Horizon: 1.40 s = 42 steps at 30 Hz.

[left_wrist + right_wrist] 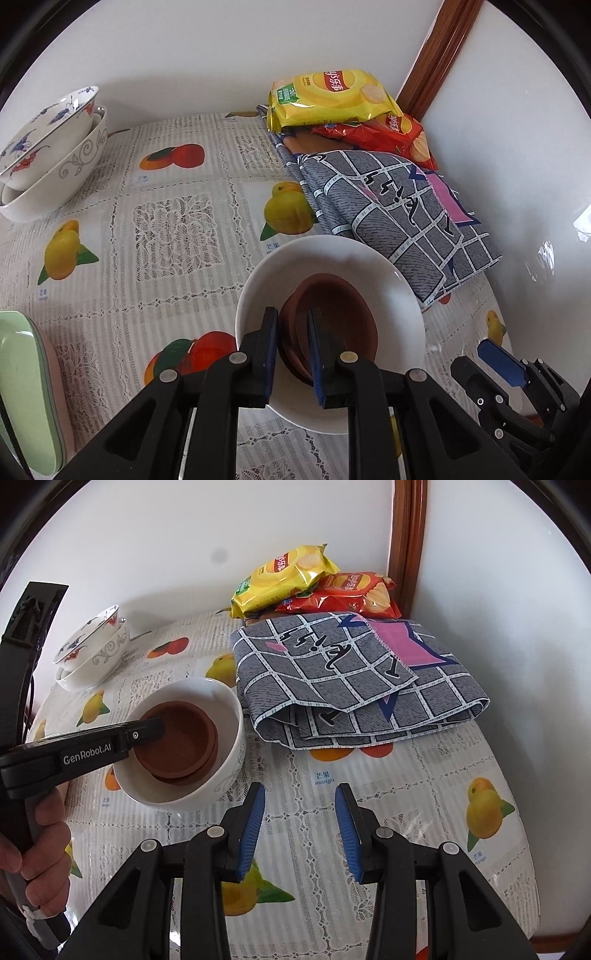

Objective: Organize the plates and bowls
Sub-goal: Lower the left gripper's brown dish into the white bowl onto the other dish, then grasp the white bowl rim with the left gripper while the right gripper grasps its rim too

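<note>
Item: table laid with a fruit-print cloth (369, 775), tidying of plates and bowls in progress.

Nested so far — two brown saucers (332, 317) sit one inside the other in a white bowl (402, 306) at the near middle of the table, just left of a folded grey checked cloth (351, 679). At the far left, a painted bowl (48, 125) rests tilted inside a scroll-patterned white bowl (62, 177); that pair looks finished.

Left gripper (291, 350): tips down inside the white bowl, straddling the near rims of the saucers with a narrow gap. Whether the pads press the rims or have let go cannot be told.

Right gripper (299, 827): partly open over bare tablecloth to the right of the bowl, holding nothing.

Outstanding, by judgement: a pale green dish (26, 387) at the near left edge stands apart, and the two bowl stacks are not yet brought together.

Not part of the task: yellow crisp packet (284, 576), red crisp packet (351, 590), far right corner.
</note>
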Motion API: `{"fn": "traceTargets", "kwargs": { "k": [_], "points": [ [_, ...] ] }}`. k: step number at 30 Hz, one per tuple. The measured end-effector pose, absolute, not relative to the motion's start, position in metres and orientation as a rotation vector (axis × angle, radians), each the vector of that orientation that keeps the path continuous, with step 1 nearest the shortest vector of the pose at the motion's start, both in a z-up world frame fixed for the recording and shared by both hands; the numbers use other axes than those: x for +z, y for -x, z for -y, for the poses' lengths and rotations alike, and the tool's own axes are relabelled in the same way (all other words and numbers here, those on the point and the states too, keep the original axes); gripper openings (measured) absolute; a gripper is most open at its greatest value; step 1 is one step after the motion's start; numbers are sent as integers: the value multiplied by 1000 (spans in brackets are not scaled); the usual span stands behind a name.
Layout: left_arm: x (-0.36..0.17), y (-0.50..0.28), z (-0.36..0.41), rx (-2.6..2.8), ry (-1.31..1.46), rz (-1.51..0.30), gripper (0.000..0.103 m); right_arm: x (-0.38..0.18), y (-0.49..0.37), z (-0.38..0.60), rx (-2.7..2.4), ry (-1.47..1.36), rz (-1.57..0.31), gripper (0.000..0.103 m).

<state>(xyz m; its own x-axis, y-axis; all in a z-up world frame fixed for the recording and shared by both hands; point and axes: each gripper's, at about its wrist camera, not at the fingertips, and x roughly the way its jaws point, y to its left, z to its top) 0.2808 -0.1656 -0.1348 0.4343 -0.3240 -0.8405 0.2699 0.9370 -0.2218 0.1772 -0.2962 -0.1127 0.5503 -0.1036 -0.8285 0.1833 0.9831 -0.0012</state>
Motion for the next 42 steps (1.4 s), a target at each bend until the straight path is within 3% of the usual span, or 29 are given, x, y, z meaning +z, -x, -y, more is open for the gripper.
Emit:
{"fn": "traceTargets", "kwargs": {
  "k": [2,10,33,42],
  "points": [
    [-128,-277,165,-365,40,-1043,27,-111,-179,294,-164,-93,-966,39],
    [-113,-274,143,-318,52,-1007,34,-106,-192,292,-132,-135,-947,39],
    [-153,-296,142,-257,62,-1145,36,-146,-236,280,-106,-154,-1070,37],
    [-160,-301,145,-240,28,-1154,40,-155,-245,281,-122,-151,-1089,43]
  ]
}}
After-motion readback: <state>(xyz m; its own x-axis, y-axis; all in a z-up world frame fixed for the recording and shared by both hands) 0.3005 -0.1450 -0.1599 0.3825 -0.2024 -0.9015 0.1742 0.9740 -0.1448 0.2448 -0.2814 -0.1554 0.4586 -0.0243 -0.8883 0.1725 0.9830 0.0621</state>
